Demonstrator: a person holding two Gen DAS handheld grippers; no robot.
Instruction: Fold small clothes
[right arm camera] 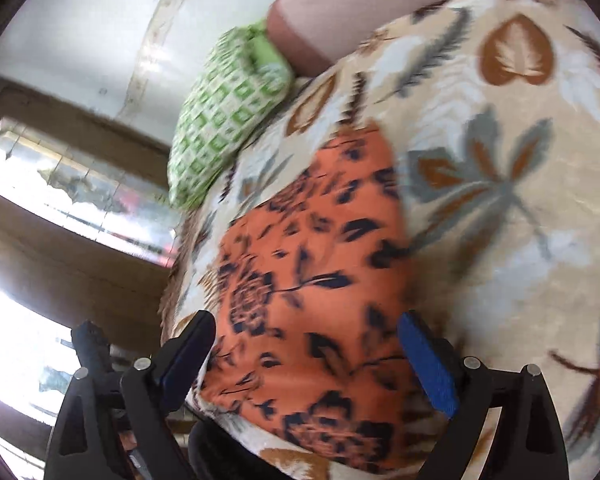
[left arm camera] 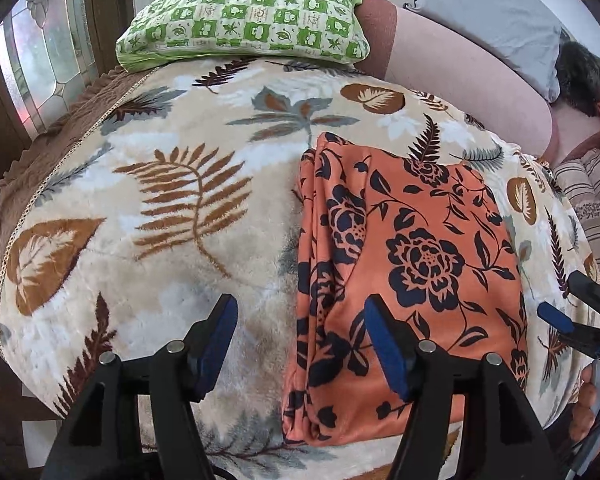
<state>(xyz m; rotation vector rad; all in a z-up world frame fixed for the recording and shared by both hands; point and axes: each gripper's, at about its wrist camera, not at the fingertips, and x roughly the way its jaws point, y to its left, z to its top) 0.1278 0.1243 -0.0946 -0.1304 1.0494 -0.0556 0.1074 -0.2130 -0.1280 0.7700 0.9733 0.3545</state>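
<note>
The orange floral garment (left arm camera: pixel 412 264) lies on the leaf-print blanket (left arm camera: pixel 148 208) that covers the bed, already laid over itself into a long panel. Taking the green checked pillow (left arm camera: pixel 244 20) as the mark, the cloth sits on the near side of it and off to the right in the left wrist view, well apart from it, with bare blanket between. Its left edge shows several stacked layers and folds; the rest lies fairly flat with soft ripples.

The left gripper (left arm camera: pixel 300 344) hangs over the near left edge of the garment with its jaws apart and nothing between the pads; one finger is over the cloth, the other over the blanket. The right gripper (right arm camera: pixel 306 354) has its jaws spread wide above the near end of the cloth, gripping nothing; that view is smeared, so whether it touches the fabric I cannot tell.

The cloth looks thin, light and limp, likely a little slick. It will sag and slide rather than hold a crease, and the layered edge could shear apart if only the top ply is pinched. The sounder hold, in my judgement, is at the two near corners, taking all layers at once, then carrying them toward the pillow end
</note>
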